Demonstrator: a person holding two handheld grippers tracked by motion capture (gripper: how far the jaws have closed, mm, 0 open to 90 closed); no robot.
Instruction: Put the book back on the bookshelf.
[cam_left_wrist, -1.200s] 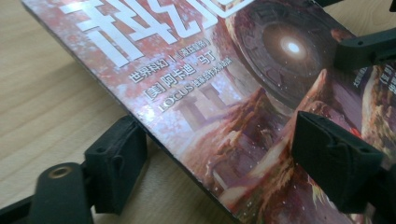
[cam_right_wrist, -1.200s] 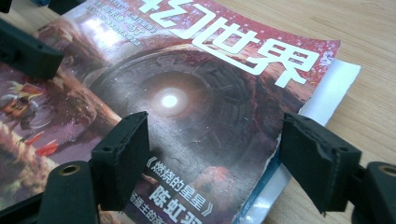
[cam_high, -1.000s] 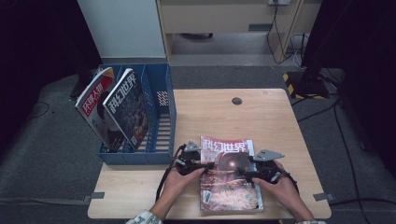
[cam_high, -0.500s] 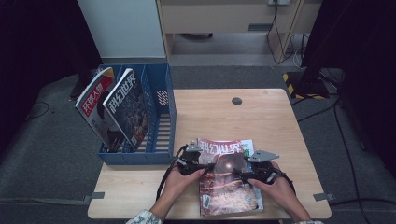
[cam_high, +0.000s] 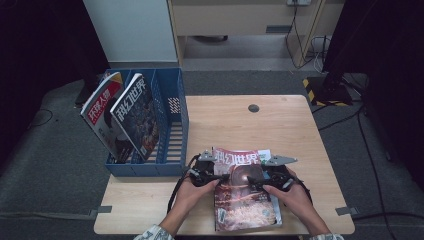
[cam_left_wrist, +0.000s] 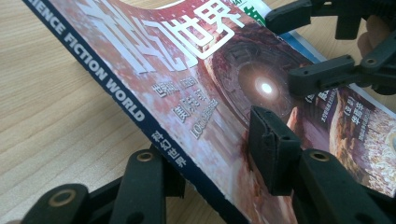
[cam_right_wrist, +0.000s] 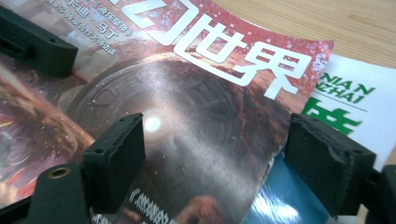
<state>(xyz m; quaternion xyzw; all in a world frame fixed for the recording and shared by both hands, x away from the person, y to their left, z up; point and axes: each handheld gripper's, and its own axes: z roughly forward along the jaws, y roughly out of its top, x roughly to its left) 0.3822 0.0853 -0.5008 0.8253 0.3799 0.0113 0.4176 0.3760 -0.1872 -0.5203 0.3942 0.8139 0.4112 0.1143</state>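
Note:
A red science-fiction magazine (cam_high: 245, 200) lies near the table's front edge on top of a white and blue one (cam_right_wrist: 345, 93). My left gripper (cam_left_wrist: 217, 161) is at its spine, one jaw under the raised spine edge and the other pressed on the cover. It is shut on the magazine (cam_left_wrist: 187, 84). My right gripper (cam_right_wrist: 215, 163) stands open over the cover's right part. One of its pads rests on the cover and the other sits past the cover's curled right edge. In the high view, the left gripper (cam_high: 220, 178) and right gripper (cam_high: 254, 181) face each other across the cover.
A blue file rack (cam_high: 170, 120) stands at the table's left edge. Two magazines (cam_high: 102, 107) (cam_high: 135, 115) lean in its left slots, and its right slot holds nothing. A dark round grommet (cam_high: 253, 108) sits far back on the bare wooden table (cam_high: 290, 135).
Both hands and the red magazine have shifted slightly toward the table's front edge. The magazine's spine side has come up off the table.

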